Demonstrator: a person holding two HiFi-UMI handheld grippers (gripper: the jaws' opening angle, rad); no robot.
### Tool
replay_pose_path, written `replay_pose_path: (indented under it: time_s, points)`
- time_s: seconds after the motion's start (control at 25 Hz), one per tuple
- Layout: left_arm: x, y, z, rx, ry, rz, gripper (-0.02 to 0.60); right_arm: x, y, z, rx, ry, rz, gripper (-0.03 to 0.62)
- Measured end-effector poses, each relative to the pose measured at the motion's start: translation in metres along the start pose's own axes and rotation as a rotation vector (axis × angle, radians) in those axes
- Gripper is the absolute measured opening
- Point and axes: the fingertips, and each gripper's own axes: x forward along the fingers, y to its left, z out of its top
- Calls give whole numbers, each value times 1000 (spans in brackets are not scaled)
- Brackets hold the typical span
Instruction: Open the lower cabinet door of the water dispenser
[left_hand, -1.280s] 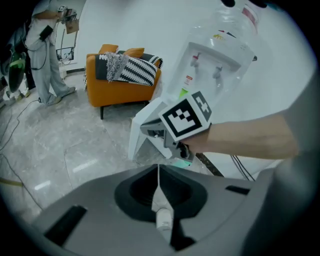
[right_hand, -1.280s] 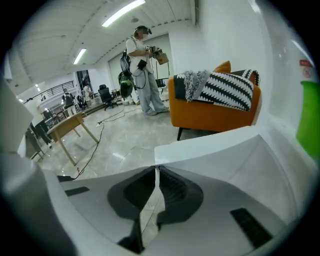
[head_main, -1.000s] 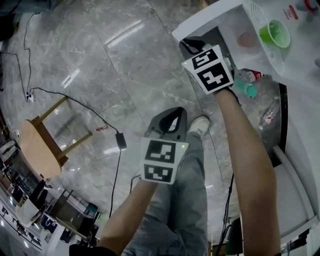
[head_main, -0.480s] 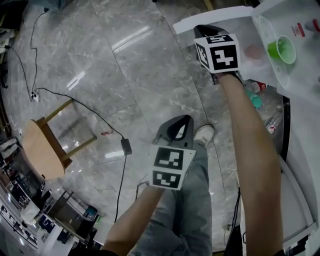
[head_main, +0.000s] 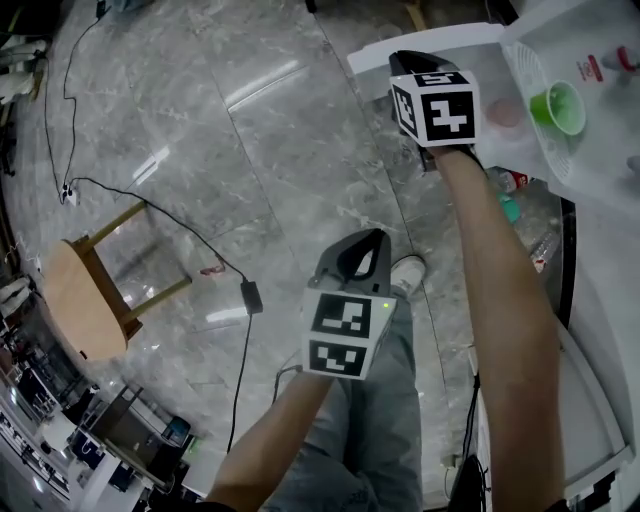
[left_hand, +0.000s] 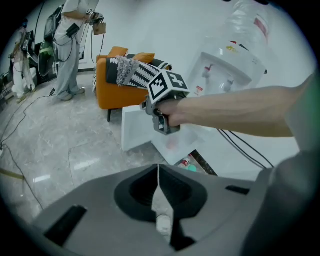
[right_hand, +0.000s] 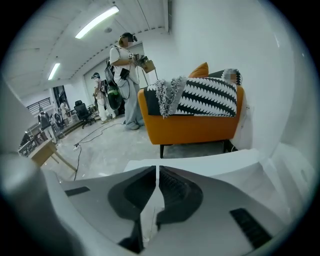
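Tally by kind
Two grippers: left gripper (left_hand: 158, 169), right gripper (right_hand: 156, 171) — one cabinet door (left_hand: 136, 127); one green cup (head_main: 557, 107); one stool (head_main: 85, 300); one orange sofa (right_hand: 190, 127).

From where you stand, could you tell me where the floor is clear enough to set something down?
Bare floor lies between the wooden stool and the open cabinet door, beyond the cable. Crowded near the shoe and among the cabinet's bottles.

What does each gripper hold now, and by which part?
Left gripper: nothing. Right gripper: shut at the door's top edge; a grip on it cannot be told.
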Motion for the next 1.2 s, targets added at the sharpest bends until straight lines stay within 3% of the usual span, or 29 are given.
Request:
replay_pose_path:
  time_s: [0.24,0.6,0.88,1.2]
  points:
    - [3,-8,4,-17,-8,-3,12,-22,-5,-17,36,-13,-5,21]
    - [3,-30,9,24,-19,-28,12,-70,3,-54,5,21,7,21]
    - [-1,-47,8,67,-21,-41,12,-129,11,-73,20,-16,19,21]
    - [-11,-68,2,106,-25,-72,12,-210,22,-113,132,-52,29,21]
